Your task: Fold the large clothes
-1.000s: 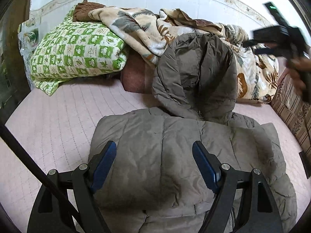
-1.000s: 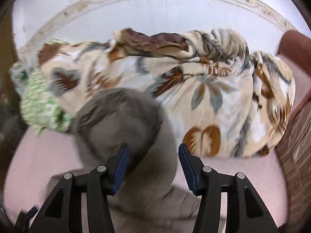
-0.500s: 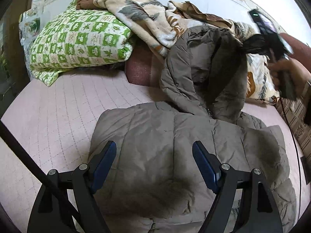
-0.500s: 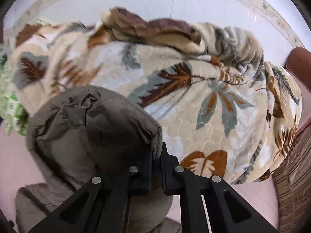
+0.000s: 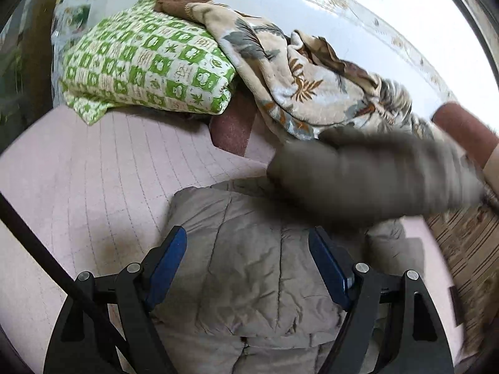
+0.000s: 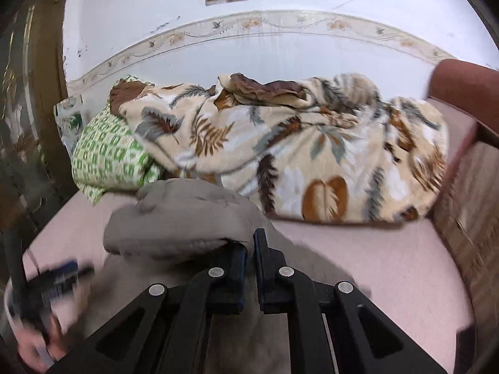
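No text, label, brand or number can be read anywhere in either view.

A green-checked pillow [image 5: 146,65] lies beside a leaf-patterned blanket [image 6: 299,155] on the pink mattress [image 5: 78,168].

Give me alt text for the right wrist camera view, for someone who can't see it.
The right gripper is shut on the rim of a grey puffer jacket's hood, lifted over a pink quilted bed. Behind lie a leaf-print blanket and a green checked pillow against a white wall. The left gripper is blurred at lower left.
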`<state>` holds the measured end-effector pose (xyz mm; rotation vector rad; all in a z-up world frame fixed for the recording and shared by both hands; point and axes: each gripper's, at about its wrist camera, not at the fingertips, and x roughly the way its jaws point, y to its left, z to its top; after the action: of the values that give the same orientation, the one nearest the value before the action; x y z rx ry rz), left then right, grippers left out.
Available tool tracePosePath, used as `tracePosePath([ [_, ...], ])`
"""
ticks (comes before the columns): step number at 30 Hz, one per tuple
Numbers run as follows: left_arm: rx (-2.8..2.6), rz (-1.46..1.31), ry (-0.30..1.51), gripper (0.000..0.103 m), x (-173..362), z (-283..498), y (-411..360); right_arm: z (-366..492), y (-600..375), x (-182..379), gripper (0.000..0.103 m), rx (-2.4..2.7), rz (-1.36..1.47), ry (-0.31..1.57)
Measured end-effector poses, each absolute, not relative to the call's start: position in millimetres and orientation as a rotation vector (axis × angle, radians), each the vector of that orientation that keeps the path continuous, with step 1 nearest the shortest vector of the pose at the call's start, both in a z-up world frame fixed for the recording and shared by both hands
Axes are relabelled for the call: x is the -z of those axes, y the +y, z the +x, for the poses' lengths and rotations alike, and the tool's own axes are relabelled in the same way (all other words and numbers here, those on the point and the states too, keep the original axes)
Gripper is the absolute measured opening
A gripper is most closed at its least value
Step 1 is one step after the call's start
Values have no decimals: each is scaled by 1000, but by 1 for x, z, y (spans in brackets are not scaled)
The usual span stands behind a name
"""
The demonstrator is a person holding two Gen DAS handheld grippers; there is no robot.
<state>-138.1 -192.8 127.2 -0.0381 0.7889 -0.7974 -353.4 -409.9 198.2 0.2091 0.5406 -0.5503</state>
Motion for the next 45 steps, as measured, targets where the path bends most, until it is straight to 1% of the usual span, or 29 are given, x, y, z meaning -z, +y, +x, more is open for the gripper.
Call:
tracePosePath([
  [3, 832, -90, 831, 80, -125, -134, -190, -381, -382, -156, 7, 548, 246, 576],
  [7, 907, -125, 914, 80, -115, -136, -198, -386, -380, -77, 7, 582, 319, 700],
  [9, 948, -135, 967, 80, -107, -138, -205, -386, -385, -55, 7, 602, 312, 739],
  [11, 985, -148, 1019, 80, -99, -140, -214, -381, -391, -44, 8, 599, 305, 772],
  [14, 1033, -154, 1094, 80, -87, -147, -229, -379, -389, -44, 10, 601, 271, 778],
  [15, 1040, -144, 1096, 80, -86, -150, -233, -377, -388, -42, 15, 601, 250, 798],
  [16, 1030, -122, 1079, 80, -86, -155, -236, -377, -388, -40, 19, 601, 237, 821],
  [19, 997, -58, 989, 80, -96, -169, -238, -384, -386, -50, 20, 580, 247, 826],
  [24, 973, 33, 835, 80, -114, -189, -240, -406, -375, -89, 25, 554, 252, 703],
  [26, 952, 84, 775, 80, -118, -196, -246, -413, -373, -106, 35, 538, 268, 586],
  [27, 943, 103, 749, 80, -119, -199, -250, -413, -375, -111, 50, 540, 287, 542],
  [28, 935, 122, 721, 80, -119, -203, -254, -408, -379, -113, 62, 549, 308, 508],
  [30, 906, 167, 680, 80, -114, -210, -266, -390, -384, -110, 63, 545, 336, 484],
  [33, 898, 244, 670, 80, -100, -218, -280, -359, -386, -92, 63, 555, 339, 537],
  [35, 893, 330, 692, 80, -85, -221, -291, -341, -385, -72, 63, 574, 314, 615],
  [38, 838, 444, 779, 80, -60, -216, -304, -331, -388, -45, 63, 550, 381, 719],
  [41, 834, 449, 818, 80, -52, -211, -303, -325, -385, -37, 63, 551, 344, 780],
  [45, 837, 475, 818, 81, -47, -212, -302, -322, -387, -32, 63, 550, 351, 802],
])
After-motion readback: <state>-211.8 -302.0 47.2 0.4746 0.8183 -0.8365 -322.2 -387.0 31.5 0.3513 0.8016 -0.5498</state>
